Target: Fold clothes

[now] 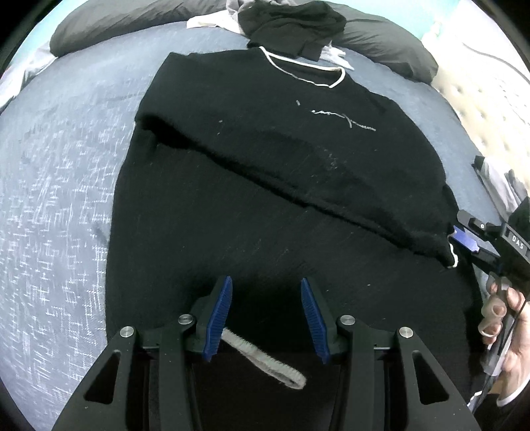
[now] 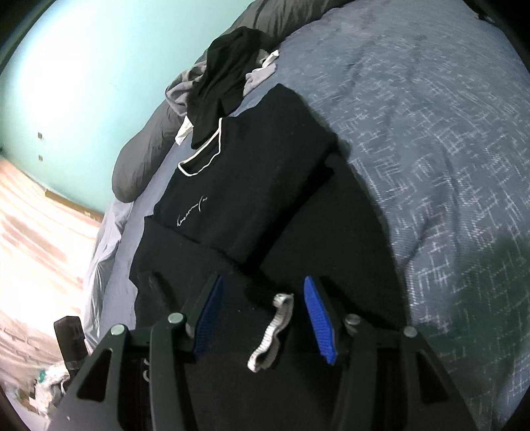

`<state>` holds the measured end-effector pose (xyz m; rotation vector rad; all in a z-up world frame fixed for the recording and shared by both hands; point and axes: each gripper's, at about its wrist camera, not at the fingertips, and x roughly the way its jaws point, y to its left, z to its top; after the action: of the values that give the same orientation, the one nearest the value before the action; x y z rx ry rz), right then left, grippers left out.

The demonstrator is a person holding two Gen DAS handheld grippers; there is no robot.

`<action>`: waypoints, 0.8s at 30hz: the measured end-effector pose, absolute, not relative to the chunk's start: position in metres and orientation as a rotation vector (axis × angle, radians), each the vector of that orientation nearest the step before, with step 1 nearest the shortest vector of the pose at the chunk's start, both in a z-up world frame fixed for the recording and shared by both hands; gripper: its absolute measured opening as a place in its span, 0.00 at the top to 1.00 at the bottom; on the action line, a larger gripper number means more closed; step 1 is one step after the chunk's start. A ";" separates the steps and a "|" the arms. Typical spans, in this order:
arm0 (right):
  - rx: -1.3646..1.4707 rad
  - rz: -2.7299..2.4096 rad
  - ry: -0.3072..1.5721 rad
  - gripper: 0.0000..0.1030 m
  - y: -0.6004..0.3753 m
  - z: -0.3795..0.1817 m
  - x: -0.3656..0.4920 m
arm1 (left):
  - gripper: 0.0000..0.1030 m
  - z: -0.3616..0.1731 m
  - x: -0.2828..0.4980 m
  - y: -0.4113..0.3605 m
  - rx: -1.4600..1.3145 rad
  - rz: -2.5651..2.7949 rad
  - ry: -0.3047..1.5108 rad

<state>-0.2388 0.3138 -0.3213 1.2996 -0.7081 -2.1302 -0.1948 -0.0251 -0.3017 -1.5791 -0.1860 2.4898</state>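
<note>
The black knit sweater with white-trimmed neckline and pale script across the chest (image 1: 265, 185) lies flat on the bed (image 1: 66, 205), neck end toward the pillows, with one sleeve folded slantwise across its body. The bed is covered by a blue-grey spread with a pale crosshatch weave, and the sweater takes up its middle. Two dark grey pillows (image 1: 109, 23) lie along the head of the bed, against a pale turquoise wall (image 2: 82, 76). Between them, just past the sweater's neckline, sits a heap of crumpled black, grey and white clothes (image 1: 291, 23), its near edge touching or overlapping the collar.

The left claw (image 1: 265, 315), black with blue ribbed pads, stands wide apart over the sweater's hem end; a white ribbed cuff (image 1: 265, 358) lies between and below its fingers, clamped by neither. In the right wrist view, the right claw (image 2: 261, 318) is likewise spread wide, with a white ribbed cuff edge (image 2: 271, 331) of a black sleeve lying in the gap, not pinched. In the left wrist view the right claw shows at the right edge, beside the folded sleeve's end, with the person's hand (image 1: 503, 318) on its handle.
</note>
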 end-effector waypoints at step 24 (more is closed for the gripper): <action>1.165 -2.039 -0.849 0.96 0.335 -0.261 -0.195 | 0.54 -0.285 -0.209 -0.082 -1.559 2.673 -0.254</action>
<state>-0.1955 0.3347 -0.2606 1.1648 -0.8493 -2.0389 -0.2087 -0.0818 -0.2846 -1.5588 -0.2542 2.6726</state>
